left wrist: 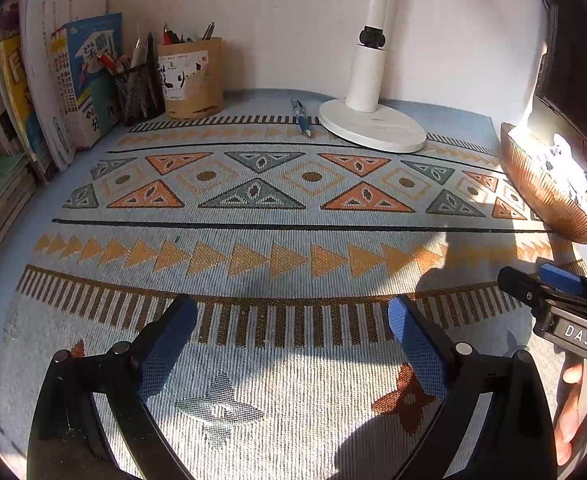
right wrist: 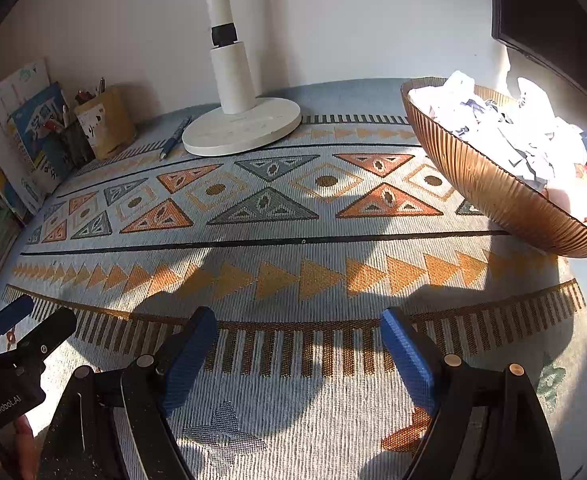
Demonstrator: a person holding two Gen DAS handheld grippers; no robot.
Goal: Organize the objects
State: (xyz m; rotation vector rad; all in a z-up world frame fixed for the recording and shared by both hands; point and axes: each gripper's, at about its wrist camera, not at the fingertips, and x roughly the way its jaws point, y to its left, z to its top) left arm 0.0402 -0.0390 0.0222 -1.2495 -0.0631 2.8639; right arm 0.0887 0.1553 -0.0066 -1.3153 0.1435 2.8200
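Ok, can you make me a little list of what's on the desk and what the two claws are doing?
Loose item: blue pen lying flat beside the white round lamp base
Pen holders: black mesh cup and tan cardboard cup, both holding pens
Books: upright stack at the wall
Bowl: ribbed copper bowl full of crumpled paper
Left claw: open, holding nothing
Right claw: open, holding nothing
Surface: patterned woven cloth

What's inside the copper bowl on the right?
The copper bowl holds a heap of crumpled white and blue paper scraps, plus something red at the near end. Whatever lies beneath the heap is hidden.
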